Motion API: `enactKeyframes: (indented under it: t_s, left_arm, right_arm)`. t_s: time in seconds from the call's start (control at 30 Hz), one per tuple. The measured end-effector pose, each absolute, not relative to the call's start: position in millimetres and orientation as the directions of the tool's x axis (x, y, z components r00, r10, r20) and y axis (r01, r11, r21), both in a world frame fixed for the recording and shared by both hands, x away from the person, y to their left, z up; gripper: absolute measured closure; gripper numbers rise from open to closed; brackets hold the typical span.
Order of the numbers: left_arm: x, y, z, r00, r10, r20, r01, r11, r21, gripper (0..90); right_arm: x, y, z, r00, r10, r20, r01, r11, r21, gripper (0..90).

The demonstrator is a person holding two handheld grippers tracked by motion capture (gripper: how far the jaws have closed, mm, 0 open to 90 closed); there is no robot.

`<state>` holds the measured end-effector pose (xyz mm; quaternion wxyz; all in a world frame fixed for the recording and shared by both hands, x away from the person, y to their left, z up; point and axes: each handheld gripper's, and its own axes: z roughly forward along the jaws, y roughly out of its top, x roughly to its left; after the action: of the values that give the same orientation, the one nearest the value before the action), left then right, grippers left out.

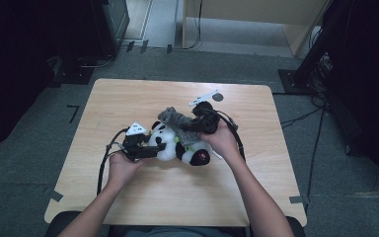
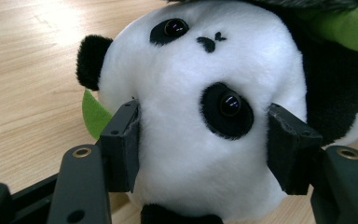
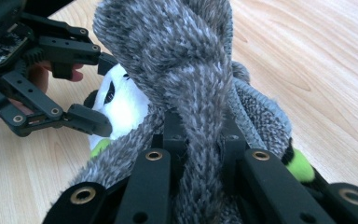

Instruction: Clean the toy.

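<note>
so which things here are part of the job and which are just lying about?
In the job:
- panda plush, head between the left claw pads
- grey knitted scarf, pinched in the right claw

Just about:
- wooden table
- floor cables
- dark stand base

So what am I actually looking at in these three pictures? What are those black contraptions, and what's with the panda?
No robot arm here: a person sits at a wooden table and holds a hand-operated grasping tool in each hand. The high view looks down from above the person. The other two pictures come from small cameras riding on the tools, looking along their black jaws.

On the table lies a plush panda with a grey knitted scarf over it. The left tool has its jaws on either side of the panda's head, pads pressed into the plush. The right tool is shut on the scarf, pinching a thick fold of it above the panda.
</note>
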<state>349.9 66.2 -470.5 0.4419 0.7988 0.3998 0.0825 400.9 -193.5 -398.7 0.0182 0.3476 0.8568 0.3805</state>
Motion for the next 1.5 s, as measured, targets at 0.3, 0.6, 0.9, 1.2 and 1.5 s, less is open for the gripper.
enactKeyframes:
  t_s: [0.3,0.6,0.9,1.2,1.5]
  left_arm:
    - [350,68,-472,0.661,0.711,-0.238,0.571,-0.273,0.774,36.9]
    - [351,69,-473,0.664,0.706,-0.245,0.572,-0.269,0.775,36.6]
    - [350,68,-472,0.672,0.702,-0.235,0.565,-0.281,0.776,36.4]
    - [352,68,-472,0.674,0.698,-0.242,0.568,-0.280,0.774,36.3]
    - [354,69,-472,0.673,0.696,-0.250,0.571,-0.275,0.774,36.0]
  right_arm:
    - [384,-215,-394,-0.745,0.633,0.210,0.570,0.441,0.693,79.5]
    - [373,-248,-407,-0.699,0.676,0.233,0.605,0.385,0.697,79.5]
    - [354,-265,-420,-0.676,0.696,0.241,0.603,0.335,0.724,79.2]
    - [346,-282,-437,-0.643,0.711,0.286,0.629,0.277,0.726,79.2]
    - [340,-294,-452,-0.602,0.745,0.289,0.668,0.271,0.693,79.4]
